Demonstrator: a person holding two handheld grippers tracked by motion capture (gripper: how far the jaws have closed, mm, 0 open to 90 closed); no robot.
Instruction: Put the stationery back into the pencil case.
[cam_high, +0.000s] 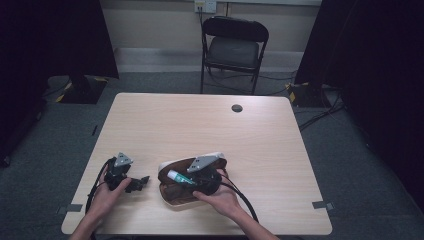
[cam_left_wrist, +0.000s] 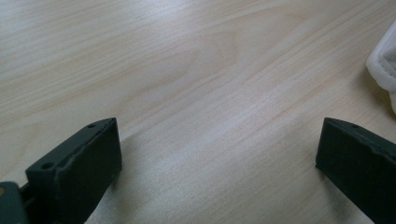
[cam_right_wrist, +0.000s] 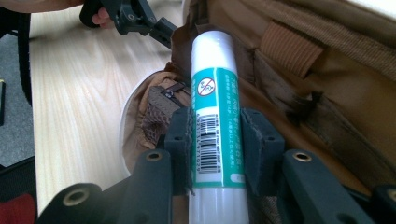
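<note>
Table (cam_high: 210, 120) far half bare; right hand-held gripper (cam_right_wrist: 217, 140) clamps tube (cam_right_wrist: 215, 93) over pouch (cam_high: 172, 192).

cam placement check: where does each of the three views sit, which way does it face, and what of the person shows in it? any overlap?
High view: above the person's side, facing forward and down on the table; both forearms, left hand-held gripper, right hand-held gripper.
Left gripper view: on the left hand-held gripper, facing bare wood; jaws wide apart.
Right gripper view: on the right hand-held gripper, facing into the brown pouch; jaws clamp the glue stick.
Shared: high and right gripper views both show pouch, glue stick, left hand-held gripper.
</note>
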